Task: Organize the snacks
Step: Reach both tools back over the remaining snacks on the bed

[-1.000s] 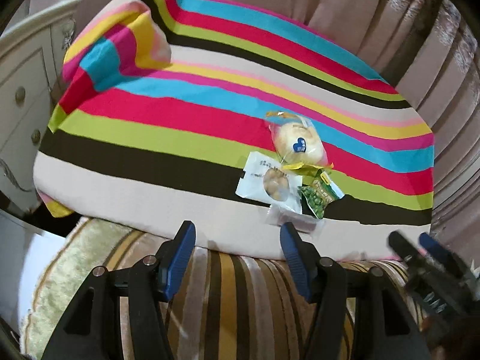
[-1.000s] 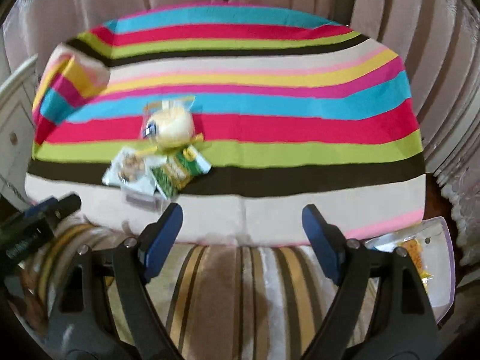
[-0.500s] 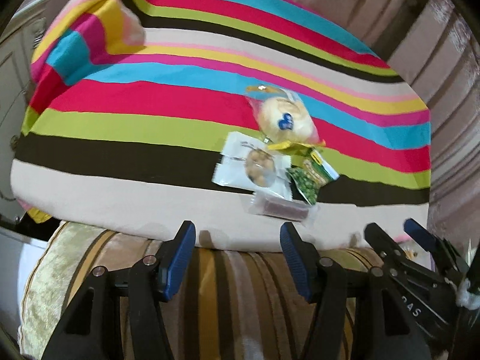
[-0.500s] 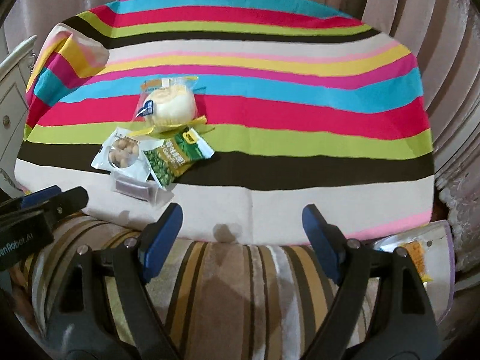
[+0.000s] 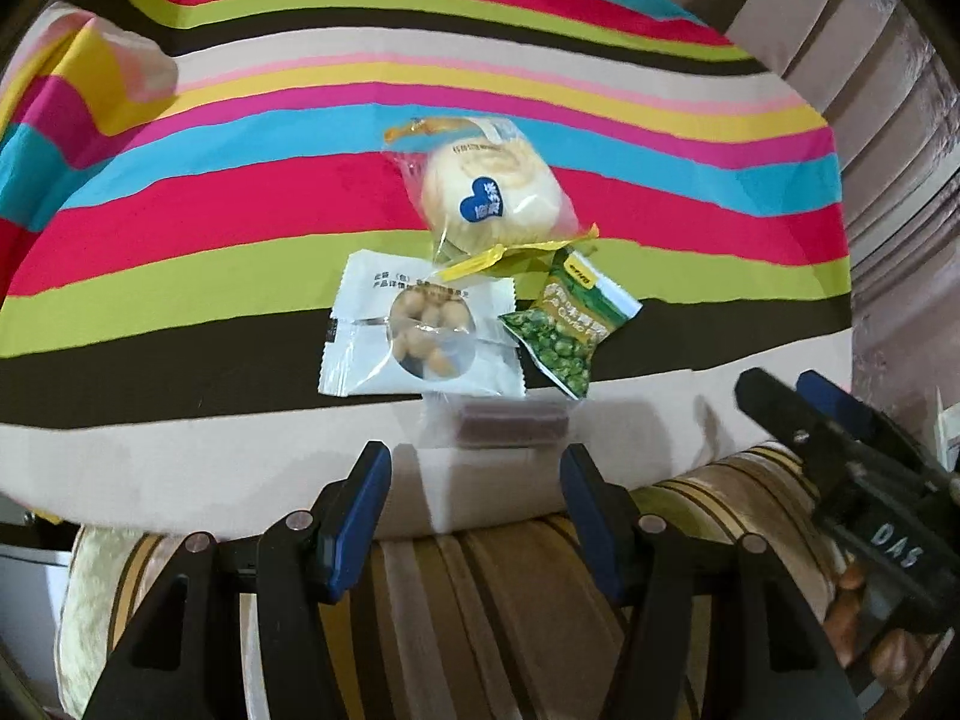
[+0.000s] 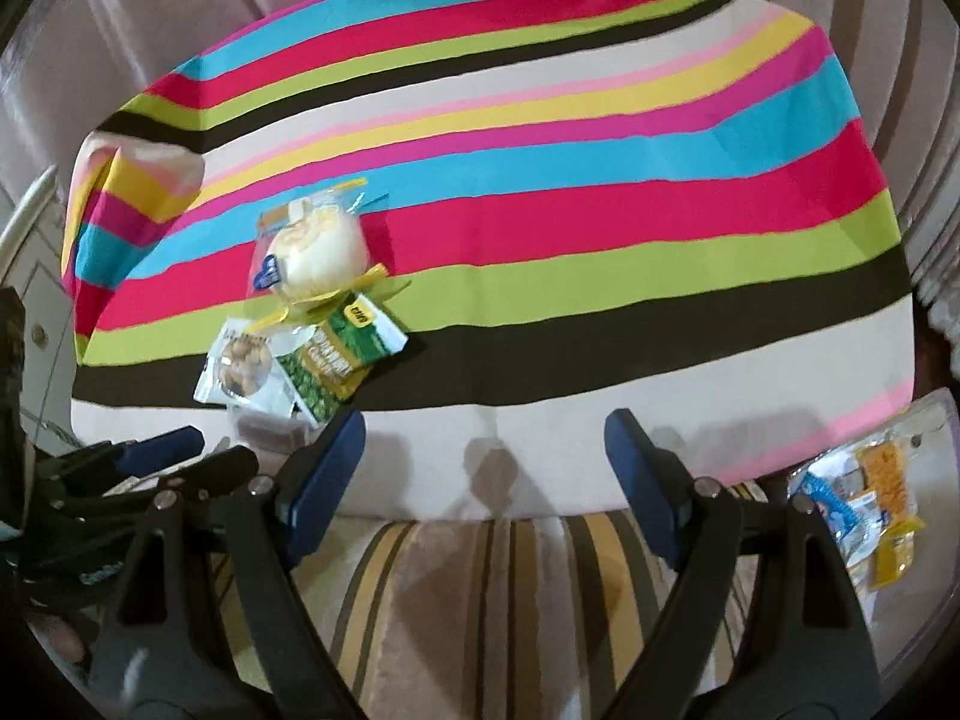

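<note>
Left wrist view: left tool (image 5: pixel 474 474) gapes empty just short of the brown bar (image 5: pixel 510 423), nearest the nuts pack (image 5: pixel 420 330); right tool (image 6: pixel 486 450) also gapes. Reaching; next, descend and pinch.

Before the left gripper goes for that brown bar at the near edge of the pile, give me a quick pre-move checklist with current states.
1. left gripper open and empty: ok.
2. right gripper open and empty, off to the side: ok.
3. brown bar just ahead of the left gripper, between its finger lines: ok.
4. Bar free of neighbours: not ok; the white nut packet and green pea packet sit against its far edge.
5. striped cloth flat under the bar: ok.
6. Bar's clear wrapper edges: cannot tell.
</note>
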